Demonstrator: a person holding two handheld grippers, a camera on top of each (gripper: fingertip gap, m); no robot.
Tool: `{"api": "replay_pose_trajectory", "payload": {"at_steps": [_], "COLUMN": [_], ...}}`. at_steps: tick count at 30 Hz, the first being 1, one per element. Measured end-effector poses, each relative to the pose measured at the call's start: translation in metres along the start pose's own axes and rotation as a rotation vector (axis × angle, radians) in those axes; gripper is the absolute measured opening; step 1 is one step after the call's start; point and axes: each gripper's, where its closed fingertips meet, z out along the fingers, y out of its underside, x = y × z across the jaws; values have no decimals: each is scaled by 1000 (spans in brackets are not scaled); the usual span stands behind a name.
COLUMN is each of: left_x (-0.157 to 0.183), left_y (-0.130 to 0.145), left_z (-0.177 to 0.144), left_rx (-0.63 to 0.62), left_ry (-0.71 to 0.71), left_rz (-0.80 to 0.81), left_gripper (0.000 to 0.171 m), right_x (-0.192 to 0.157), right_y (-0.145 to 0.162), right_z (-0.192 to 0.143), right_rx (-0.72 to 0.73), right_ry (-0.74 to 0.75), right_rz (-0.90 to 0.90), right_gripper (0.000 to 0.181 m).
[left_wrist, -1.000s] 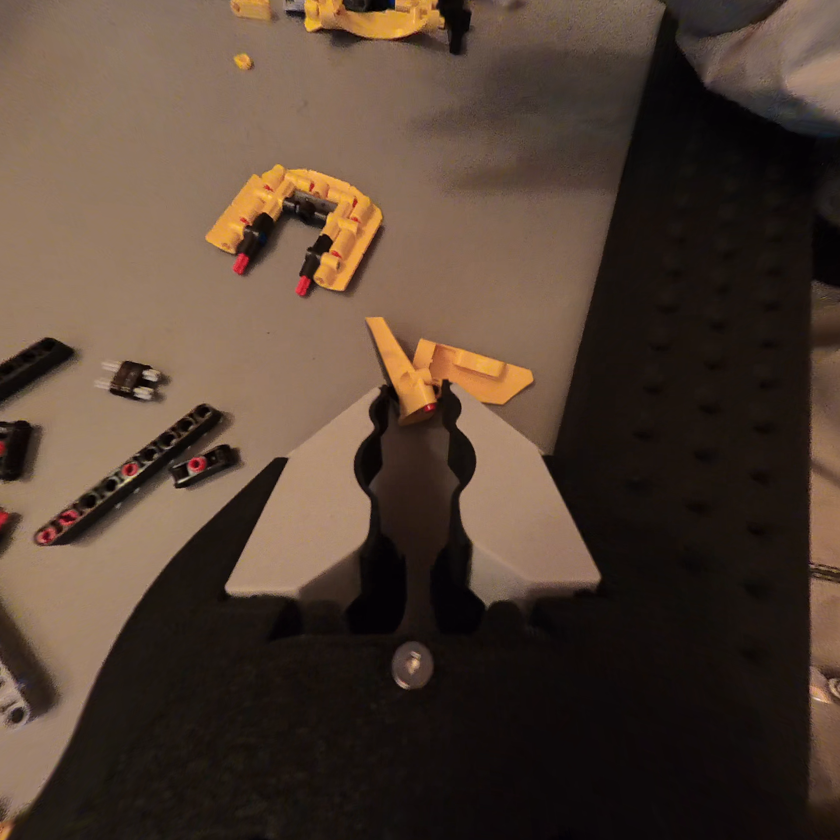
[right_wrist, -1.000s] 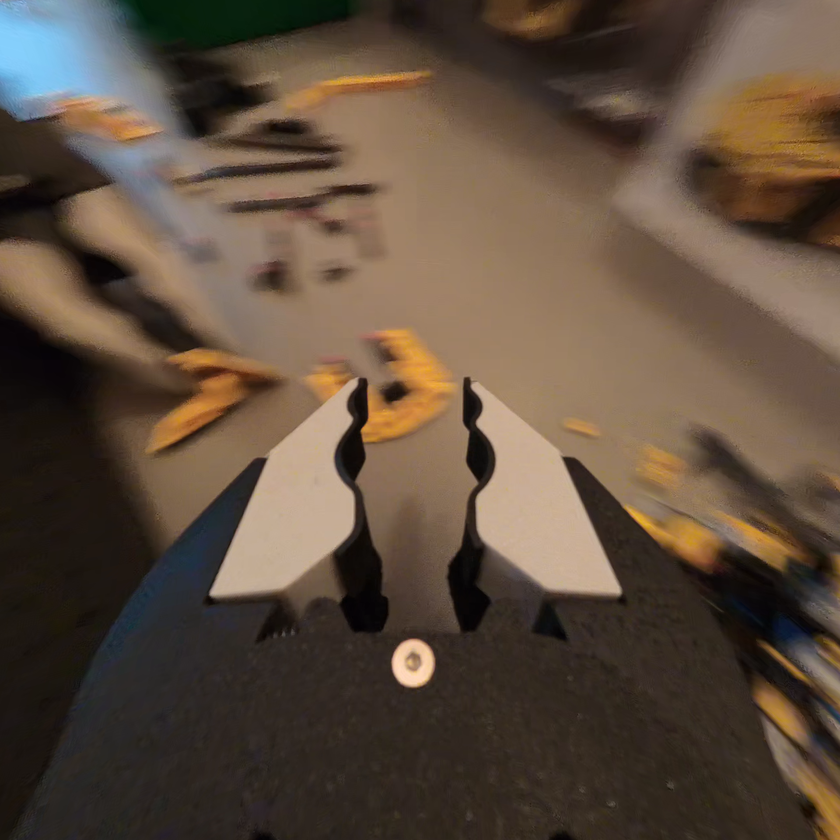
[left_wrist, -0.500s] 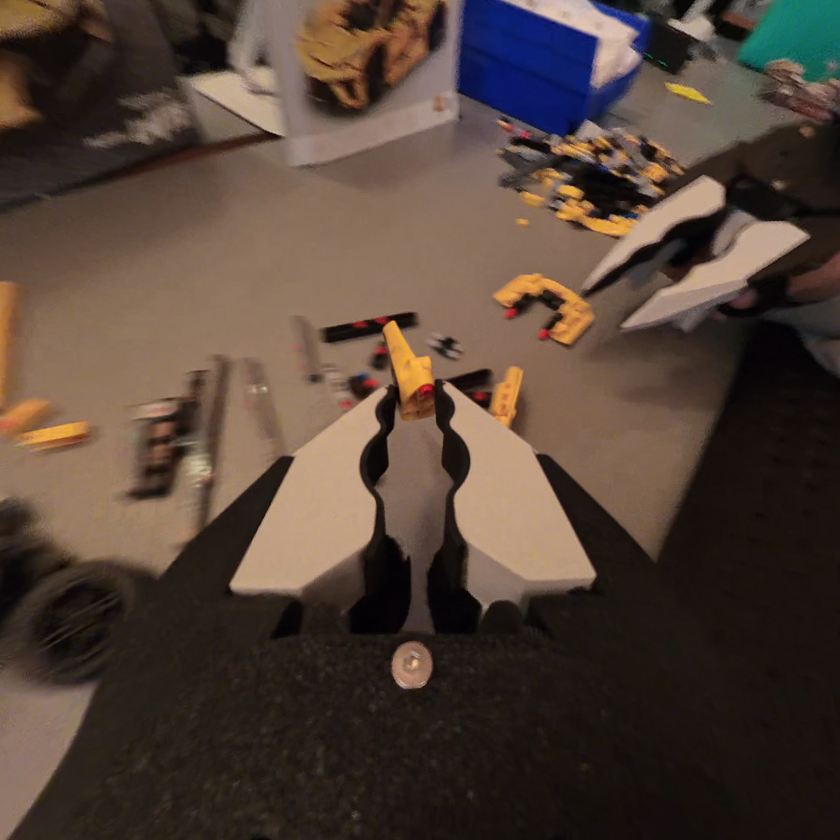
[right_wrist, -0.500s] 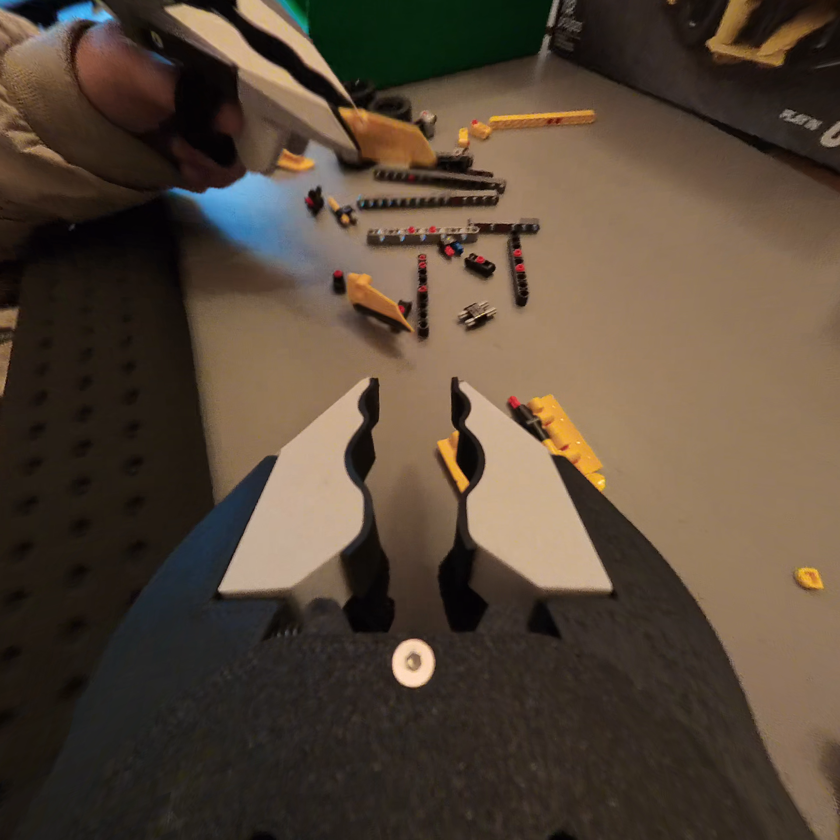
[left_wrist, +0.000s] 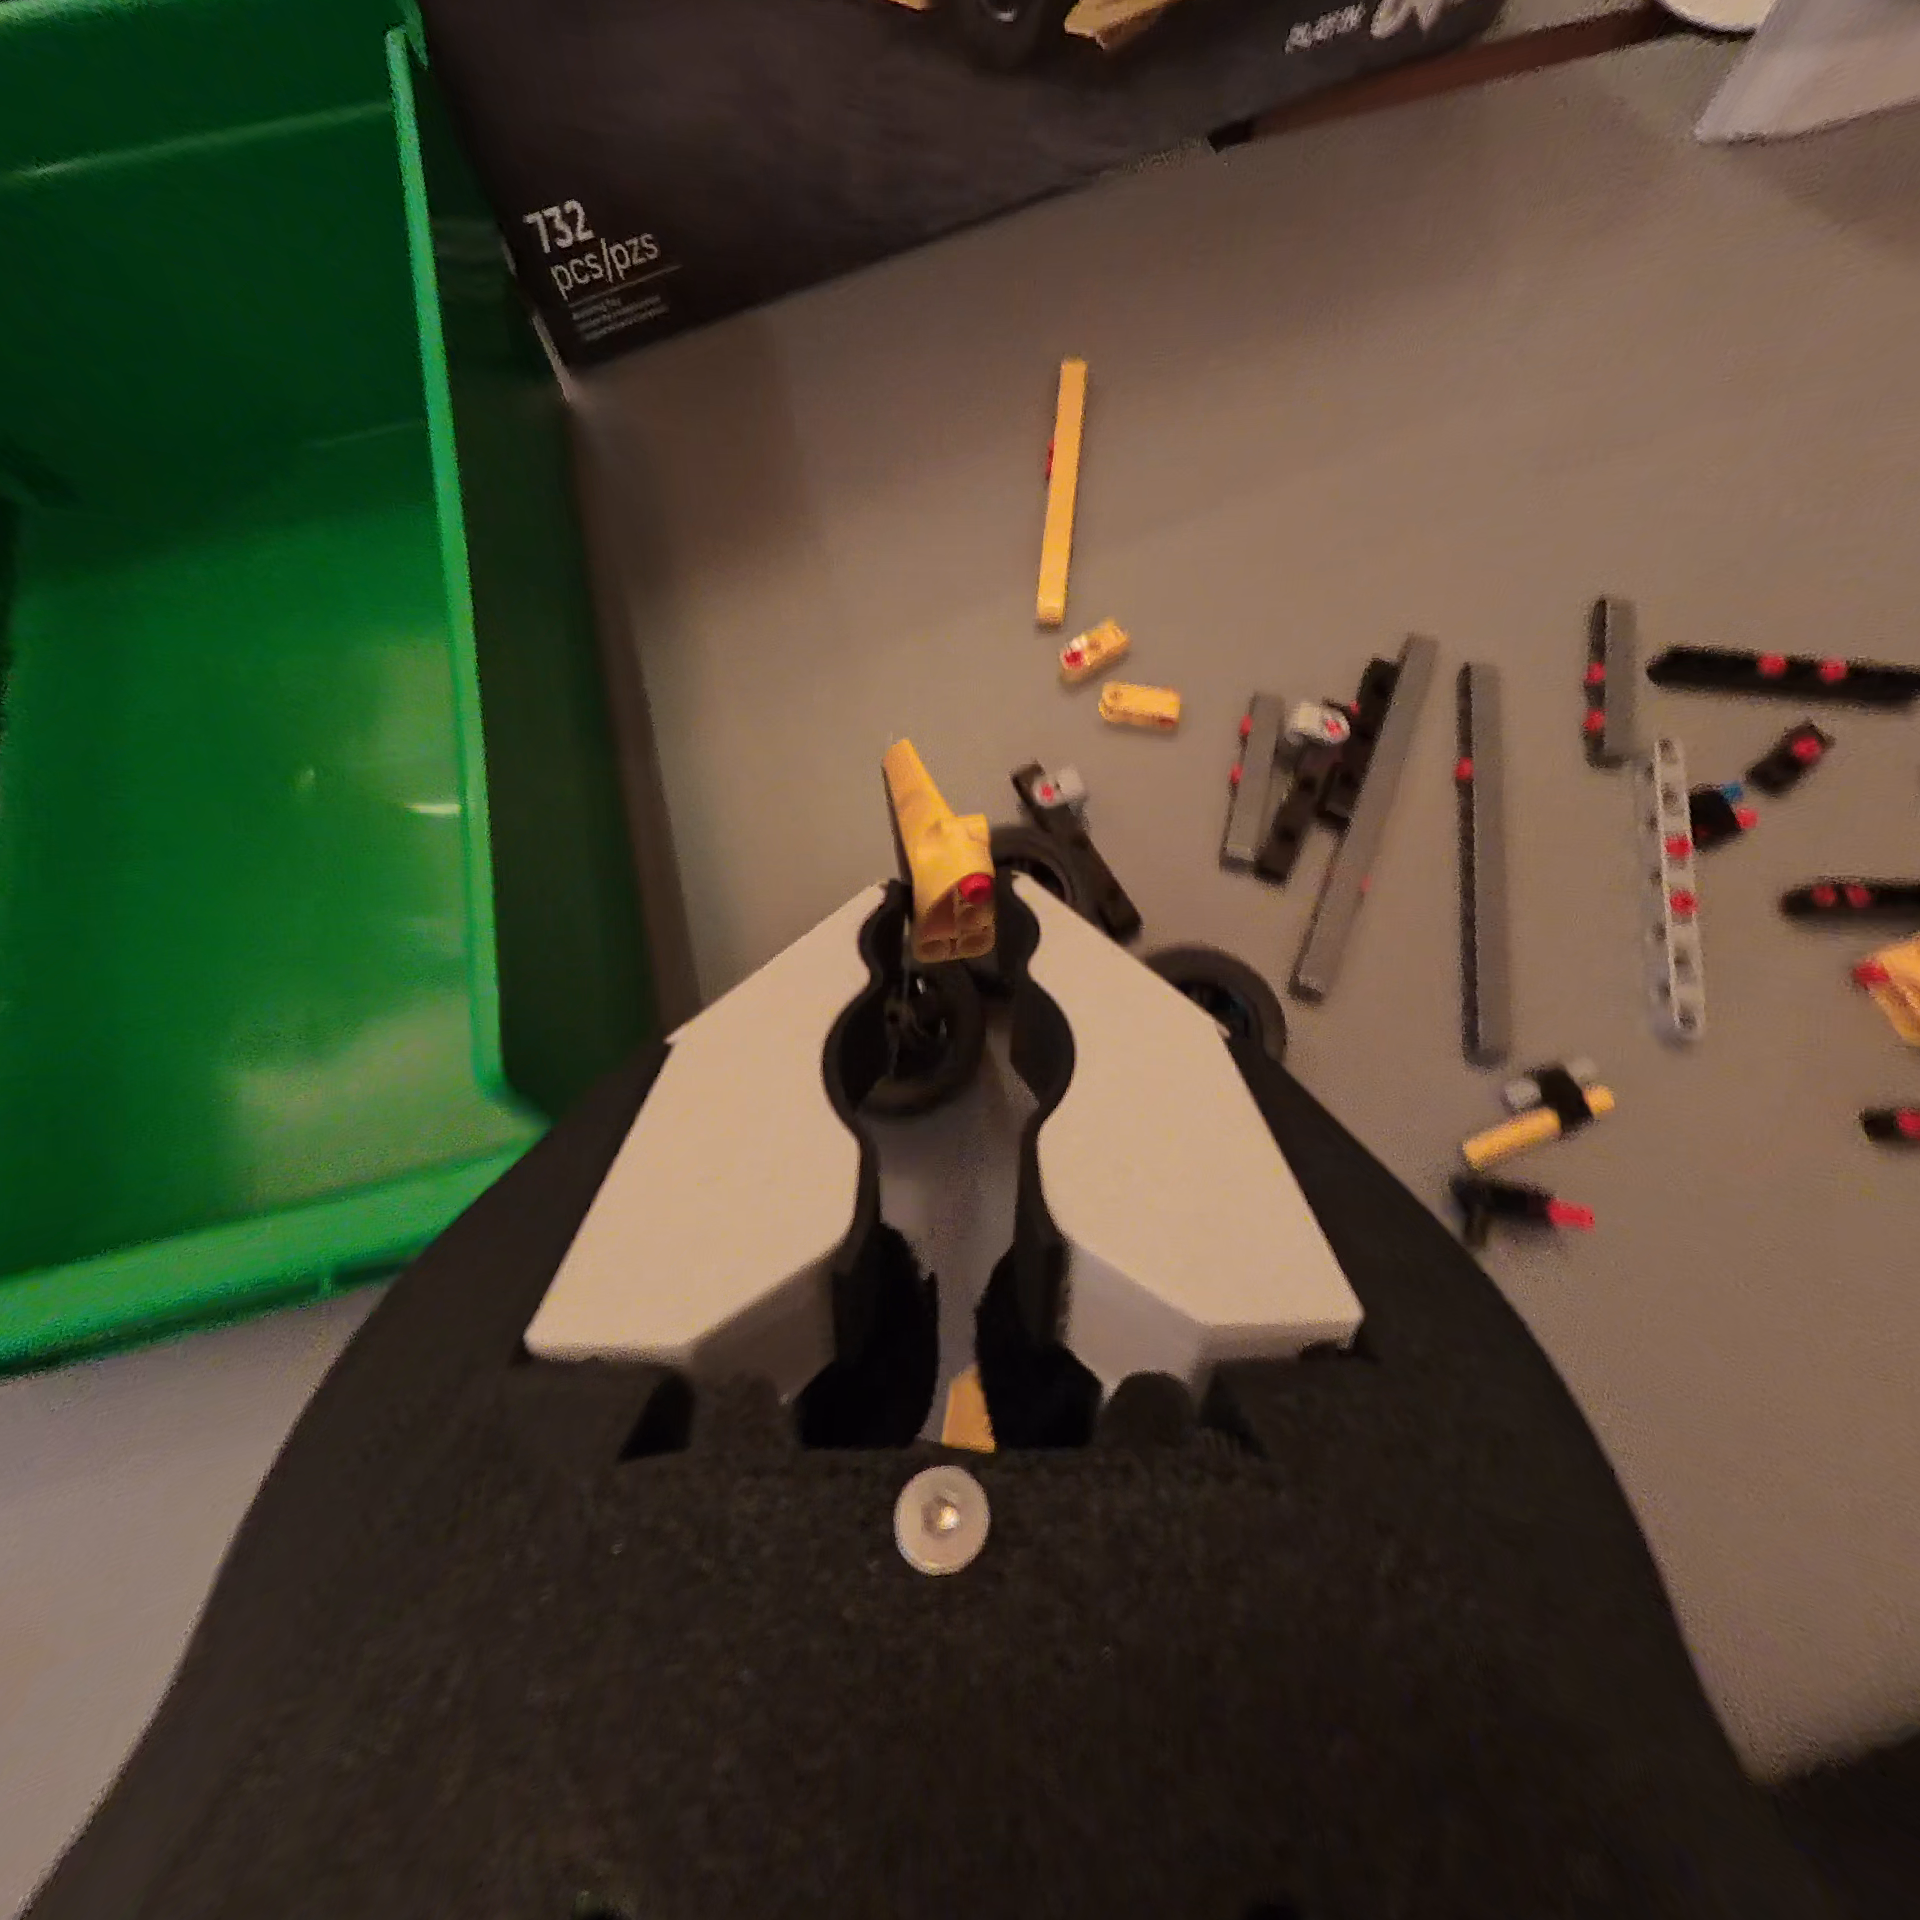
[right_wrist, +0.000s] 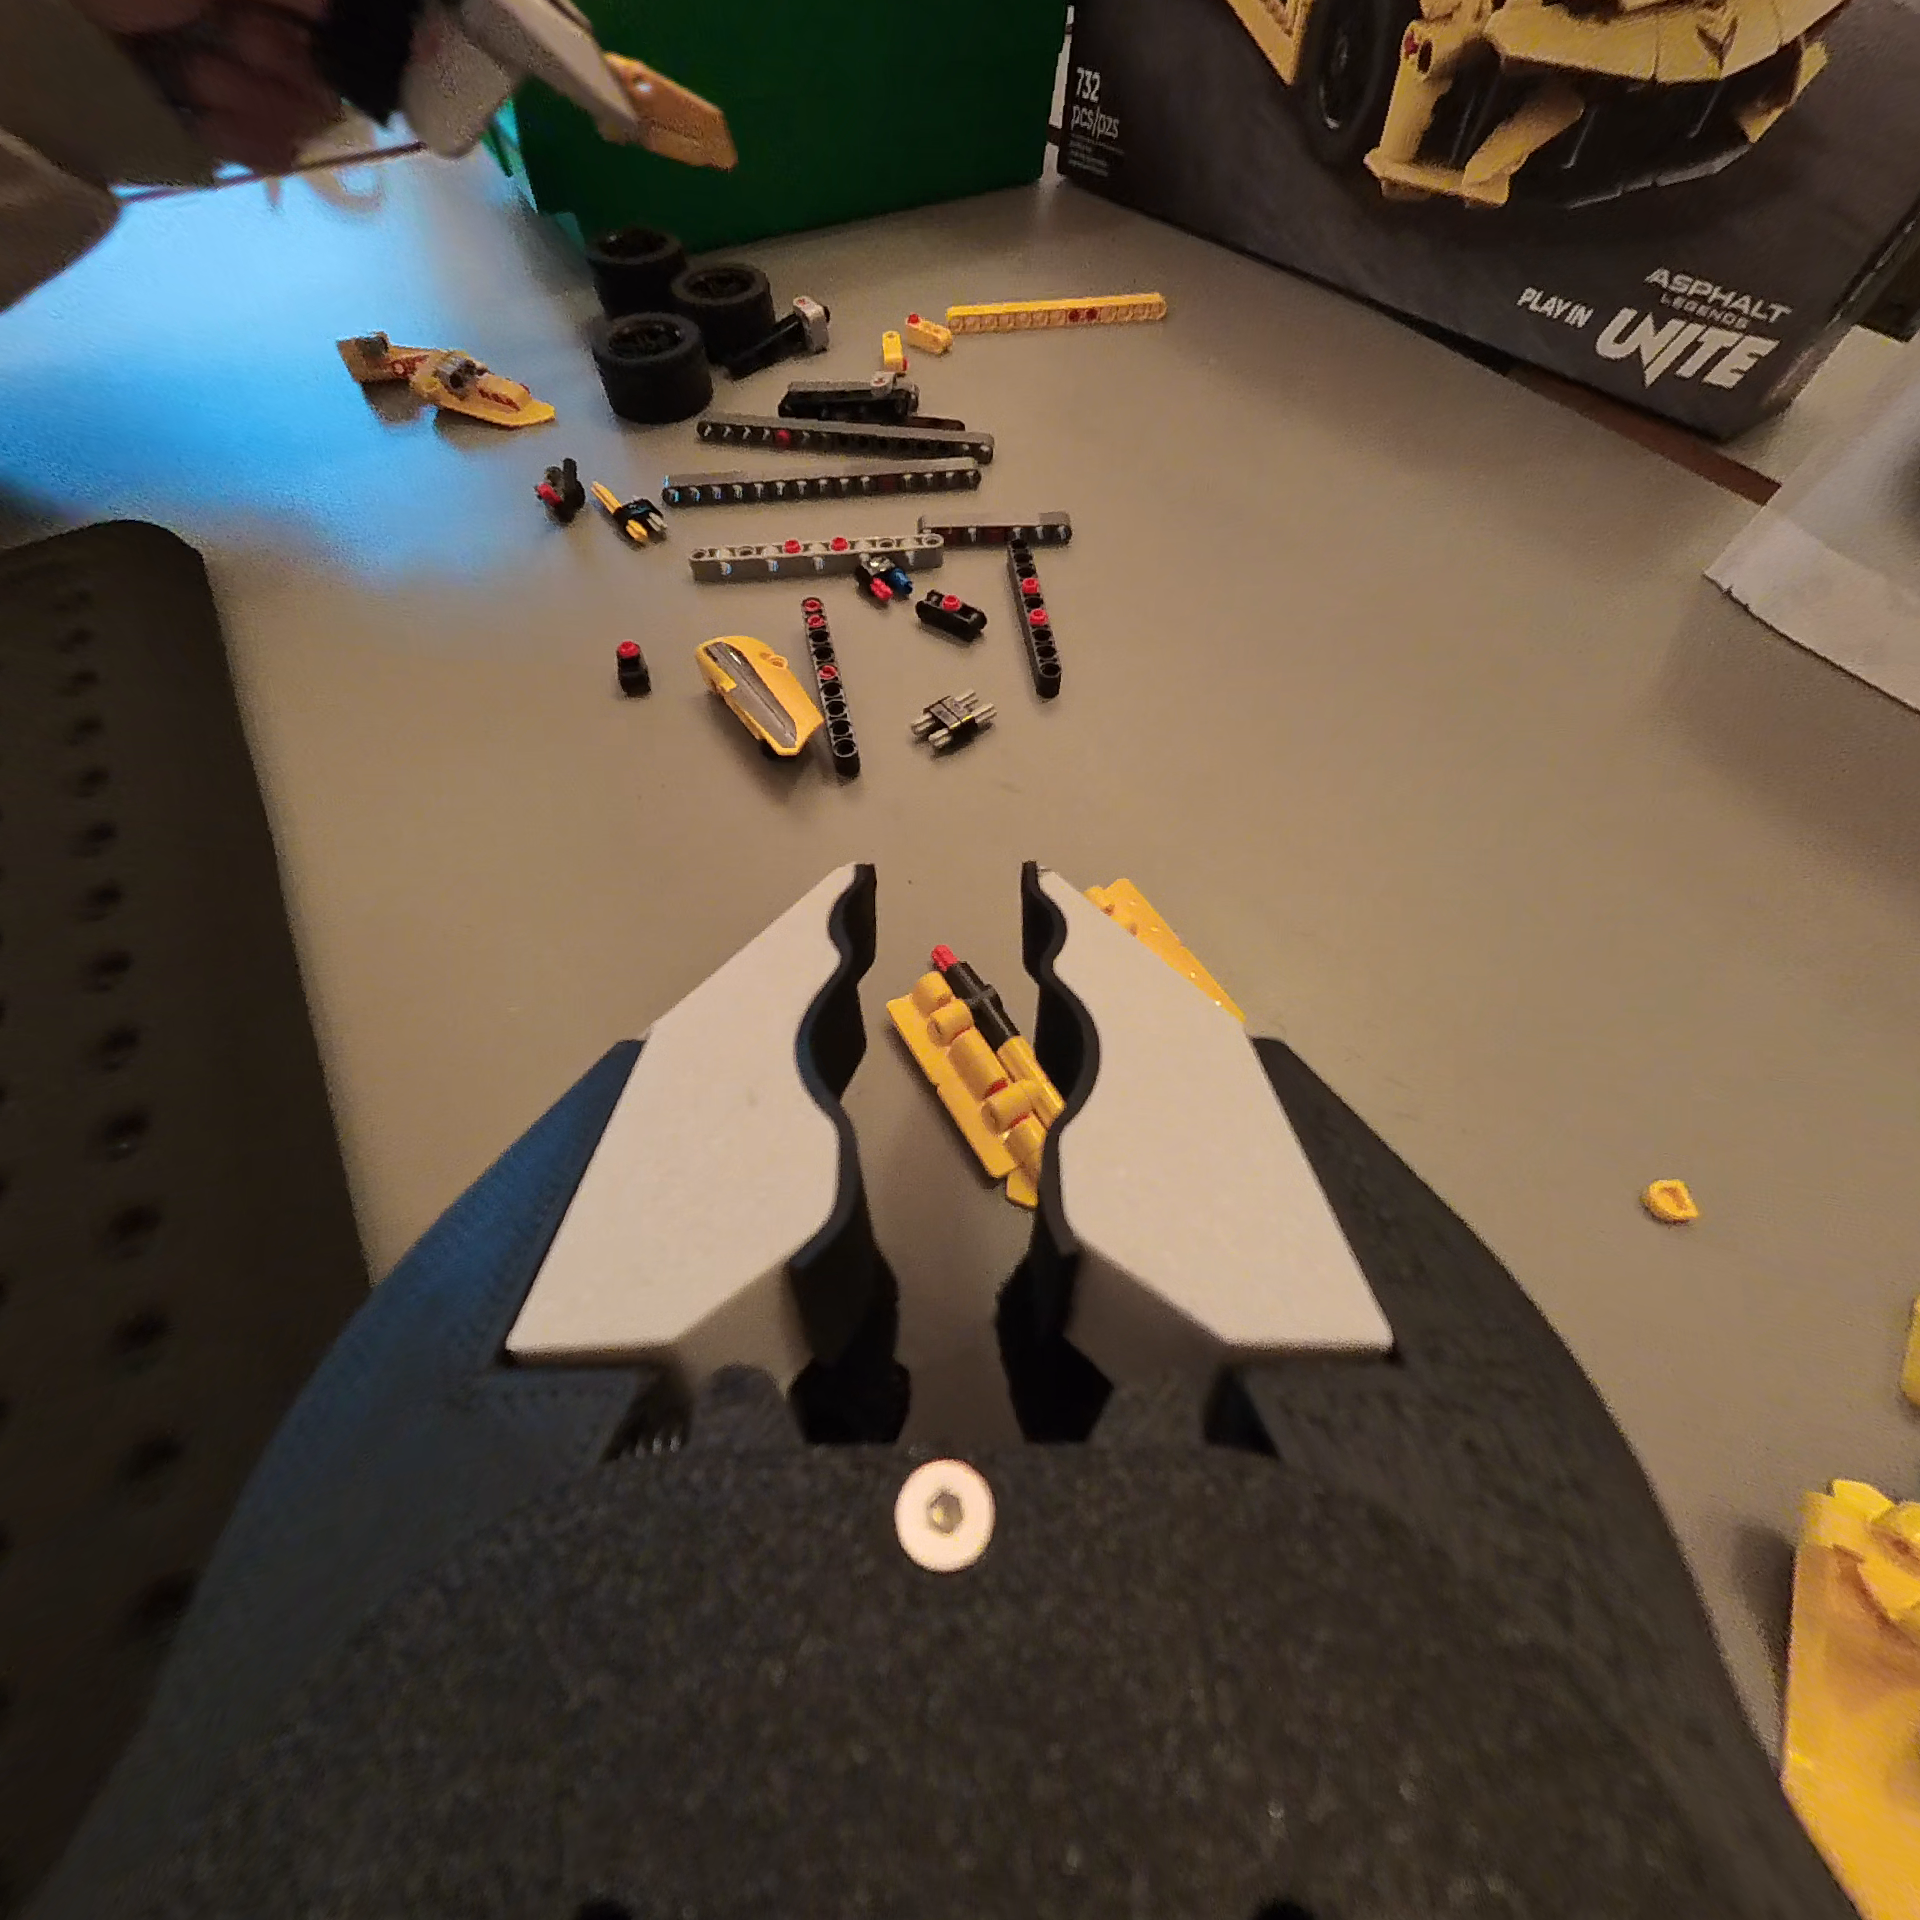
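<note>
Left gripper (left_wrist: 948, 902), at the centre of its own view, is clenched on a yellow wedge piece (left_wrist: 940, 868) with a red pin; the piece stands up from the fingertips, its narrow end pointing to the top of the frame. At the left edge of this view stands a green bin (left_wrist: 239, 665), and a dark box (left_wrist: 831, 156) lies along the upper edge. Just under the fingertips lie black tyres (left_wrist: 1226, 1003). To the right, on the grey table (left_wrist: 1351, 364), a long yellow beam (left_wrist: 1062, 488) lies in the upper middle, and grey and black beams (left_wrist: 1361, 821) are spread toward the right edge.

In the right wrist view, the left gripper (right_wrist: 582, 78) shows in the upper left corner with the yellow wedge piece (right_wrist: 675, 125) in it, raised above the table in front of the green bin (right_wrist: 810, 104). A perforated dark mat (right_wrist: 114, 987) runs along the left edge. Right gripper (right_wrist: 948, 883), in the lower centre, is released, its jaws apart with nothing between them. Below the gap, on the table, lies a yellow assembly (right_wrist: 977, 1060) with a black and red pin; I cannot tell whether the fingers touch it. A small yellow bit (right_wrist: 1670, 1200) lies alone at the right.
</note>
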Motion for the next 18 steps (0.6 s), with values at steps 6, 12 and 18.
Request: {"api": "replay_pose_trajectory", "payload": {"at_steps": [6, 12, 18], "left_x": [-15, -5, -4], "left_y": [71, 96, 108], "left_z": [-52, -74, -69], "left_rx": [-82, 45, 13], "left_ry": [-48, 201, 280], "left_rz": [67, -11, -44], "left_gripper": [17, 15, 16], "right_x": [1, 0, 2], "right_y": [3, 7, 11], "right_z": [2, 4, 5], "right_rx": [-12, -32, -50], "right_ry": [2, -3, 9], "right_rz": [6, 10, 5], "right_gripper": [27, 27, 27]}}
